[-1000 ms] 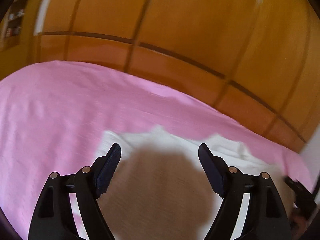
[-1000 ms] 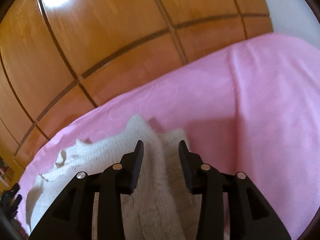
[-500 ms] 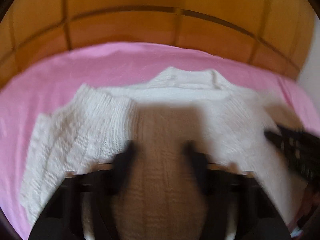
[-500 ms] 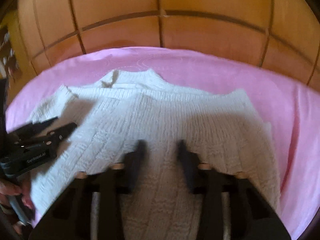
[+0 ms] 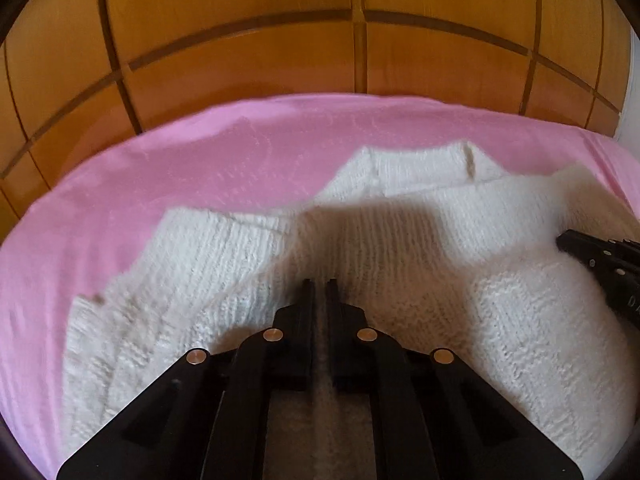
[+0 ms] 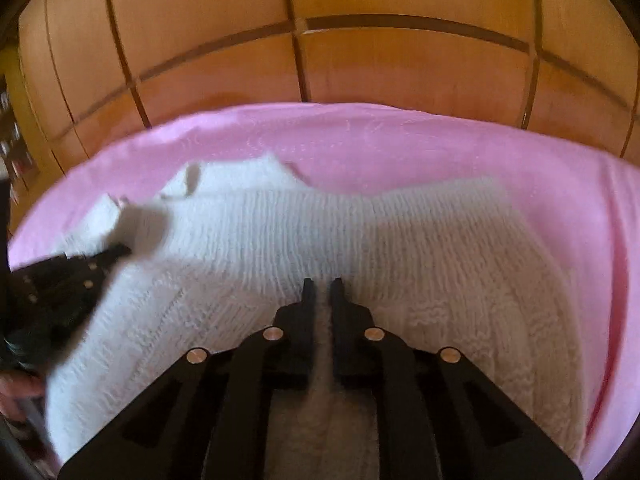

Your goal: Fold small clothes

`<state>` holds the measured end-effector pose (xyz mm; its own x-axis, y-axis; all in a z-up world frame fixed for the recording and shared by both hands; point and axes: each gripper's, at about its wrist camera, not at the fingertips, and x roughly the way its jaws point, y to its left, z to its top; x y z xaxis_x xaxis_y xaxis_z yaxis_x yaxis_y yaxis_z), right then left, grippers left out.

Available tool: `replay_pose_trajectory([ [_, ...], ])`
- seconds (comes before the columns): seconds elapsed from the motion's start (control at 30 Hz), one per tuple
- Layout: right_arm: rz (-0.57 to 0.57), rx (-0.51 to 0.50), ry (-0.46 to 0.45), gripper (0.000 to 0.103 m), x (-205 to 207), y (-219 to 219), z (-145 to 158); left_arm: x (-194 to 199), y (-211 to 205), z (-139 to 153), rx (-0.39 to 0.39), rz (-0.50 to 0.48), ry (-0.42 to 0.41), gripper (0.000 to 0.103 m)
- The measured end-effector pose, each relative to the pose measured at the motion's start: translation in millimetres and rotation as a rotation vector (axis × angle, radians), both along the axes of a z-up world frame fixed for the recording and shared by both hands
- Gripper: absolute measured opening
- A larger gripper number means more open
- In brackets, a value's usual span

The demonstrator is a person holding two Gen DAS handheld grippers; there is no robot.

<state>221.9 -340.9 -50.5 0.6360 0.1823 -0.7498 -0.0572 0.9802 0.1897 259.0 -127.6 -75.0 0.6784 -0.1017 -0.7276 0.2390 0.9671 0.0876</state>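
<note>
A white knitted sweater [image 5: 420, 232] lies on the pink sheet [image 5: 160, 176], collar away from me, both sleeves folded in over the body. My left gripper [image 5: 320, 286] is over the sweater's near left part, jaws nearly together with white knit in the narrow gap between them. My right gripper [image 6: 323, 285] stands the same way over the near right part of the sweater [image 6: 400, 240], knit between its jaws. Each gripper shows in the other's view, the right one at the right edge [image 5: 600, 264], the left one at the left edge [image 6: 68, 280].
A wooden panelled wall [image 5: 320, 60] rises right behind the pink sheet. The pink sheet [image 6: 580, 184] runs past the sweater on the far side and to both sides. A shelf with small items [image 6: 12, 152] stands at the far left.
Both grippers have pulled back toward the sweater's near edge and closed from wide open to nearly shut on the knit. Much more of the sweater is now in view.
</note>
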Motion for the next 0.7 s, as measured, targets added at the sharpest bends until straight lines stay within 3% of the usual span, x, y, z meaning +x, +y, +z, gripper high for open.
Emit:
replay_pose_trajectory([
  [0.13,-0.007,0.086,0.006,0.015,1,-14,-1,2,3,-2,-0.033,-0.001,0.016,0.009],
  [0.27,-0.012,0.059,-0.010,0.016,-1,-11,1,2,12,2,-0.095,-0.003,0.035,0.012],
  [0.37,-0.014,0.052,-0.015,0.016,-3,-10,0,5,32,4,-0.183,0.005,0.067,0.017],
  [0.57,-0.015,0.049,-0.024,0.017,-1,-7,-1,-4,71,9,-0.154,0.170,0.014,0.017],
  [0.63,-0.014,0.049,-0.027,0.019,-2,-7,-1,-7,87,6,-0.214,0.166,0.030,0.017],
  [0.7,-0.013,0.047,-0.030,0.020,-3,-7,-1,-13,91,6,-0.221,0.163,0.015,0.017],
])
